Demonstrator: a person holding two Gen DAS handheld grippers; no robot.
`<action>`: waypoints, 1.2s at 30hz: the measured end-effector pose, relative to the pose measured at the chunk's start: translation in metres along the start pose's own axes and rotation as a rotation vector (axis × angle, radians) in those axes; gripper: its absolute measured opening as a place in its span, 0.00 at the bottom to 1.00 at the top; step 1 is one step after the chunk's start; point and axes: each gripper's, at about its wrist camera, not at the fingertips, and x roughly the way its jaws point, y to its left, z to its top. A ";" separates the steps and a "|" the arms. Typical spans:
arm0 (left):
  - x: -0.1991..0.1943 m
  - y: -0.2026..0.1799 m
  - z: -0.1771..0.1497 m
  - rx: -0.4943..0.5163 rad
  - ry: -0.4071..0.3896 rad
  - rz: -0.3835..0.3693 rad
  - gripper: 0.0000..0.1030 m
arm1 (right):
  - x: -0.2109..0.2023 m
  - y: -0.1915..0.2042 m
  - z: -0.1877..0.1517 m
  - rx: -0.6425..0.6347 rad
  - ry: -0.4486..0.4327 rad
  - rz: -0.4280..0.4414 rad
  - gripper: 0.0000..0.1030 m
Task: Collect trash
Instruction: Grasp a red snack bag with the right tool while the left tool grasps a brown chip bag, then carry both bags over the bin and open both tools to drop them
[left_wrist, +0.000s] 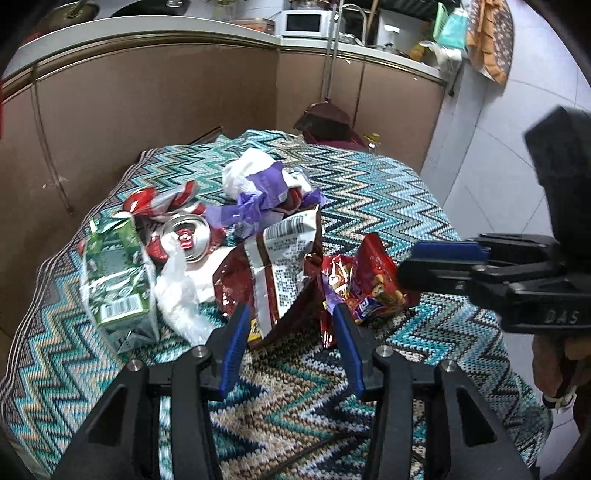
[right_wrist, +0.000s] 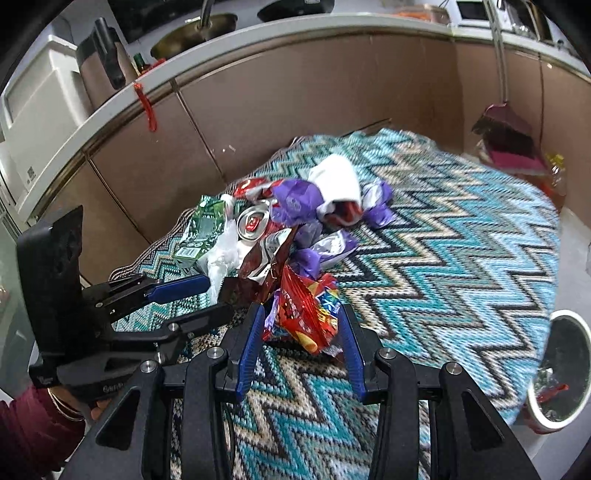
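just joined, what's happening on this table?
A person holds a gripper in each hand over a pile of trash on a zigzag-patterned cloth. The left gripper straddles the lower edge of a dark red snack bag, jaws open on either side of it. The right gripper frames a bright red wrapper the same way. Neither pair of pads looks pressed shut. A green carton, a crushed can and purple wrappers still lie in the pile. A bin stands past the table's edge.
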 end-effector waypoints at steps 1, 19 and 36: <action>0.005 0.000 0.001 0.009 0.008 -0.012 0.42 | 0.007 -0.002 0.001 0.002 0.010 0.003 0.40; -0.008 0.002 0.012 -0.080 -0.030 -0.117 0.01 | 0.004 -0.011 0.004 0.023 0.008 0.081 0.09; -0.070 -0.051 0.047 -0.078 -0.143 -0.164 0.01 | -0.111 -0.033 -0.013 0.040 -0.180 0.026 0.09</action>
